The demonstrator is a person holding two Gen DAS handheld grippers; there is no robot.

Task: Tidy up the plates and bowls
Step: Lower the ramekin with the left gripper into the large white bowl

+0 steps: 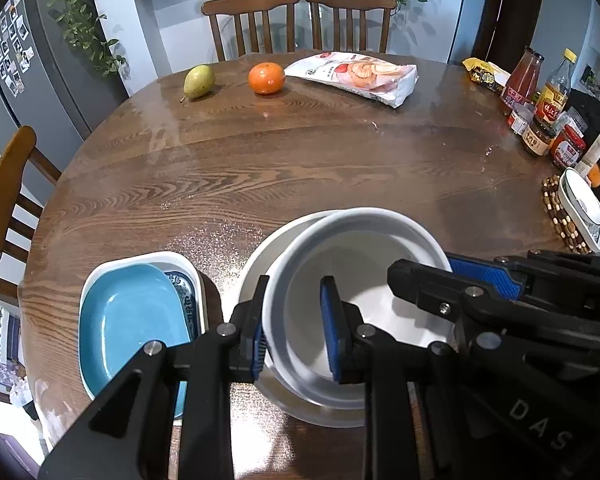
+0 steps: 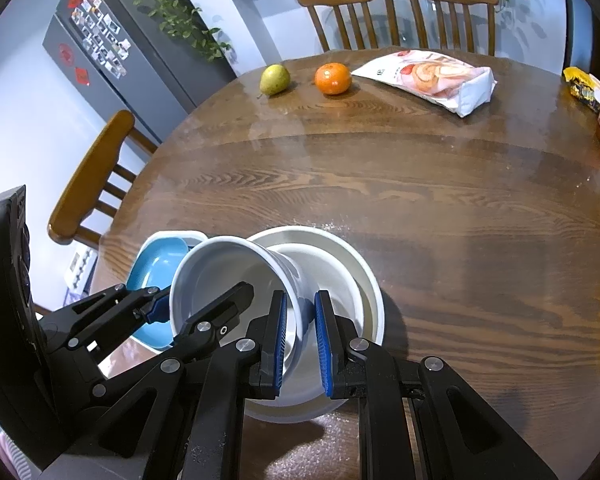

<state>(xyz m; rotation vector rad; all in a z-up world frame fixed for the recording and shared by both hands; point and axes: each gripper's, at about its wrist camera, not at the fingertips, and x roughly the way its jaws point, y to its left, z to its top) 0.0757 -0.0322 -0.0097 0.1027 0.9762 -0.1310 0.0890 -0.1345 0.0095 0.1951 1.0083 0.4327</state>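
white bowl point(image 1: 340, 280): sitting tilted inside a wider white bowl point(image 1: 256, 264) near the table point(image 1: 300, 168) edge. left gripper point(image 1: 296, 320): angling down, pinching the tilted bowl's near wall, one pad point(image 1: 332, 320) inside. right gripper point(image 2: 300, 332): angling down, clamping the same bowl's opposite wall. blue dish point(image 1: 132, 320): lying in a white tray point(image 1: 180, 264) just beside. pear point(image 1: 199, 81), orange point(image 1: 266, 77), snack bag point(image 1: 356, 76): lying across the table.

Counts on table point(image 1: 300, 168)
Two white bowls point(image 1: 356, 272), two rectangular dishes point(image 1: 132, 312), one pear point(image 1: 199, 81), one orange point(image 1: 266, 77), one snack bag point(image 1: 356, 76), three chairs point(image 1: 252, 20).
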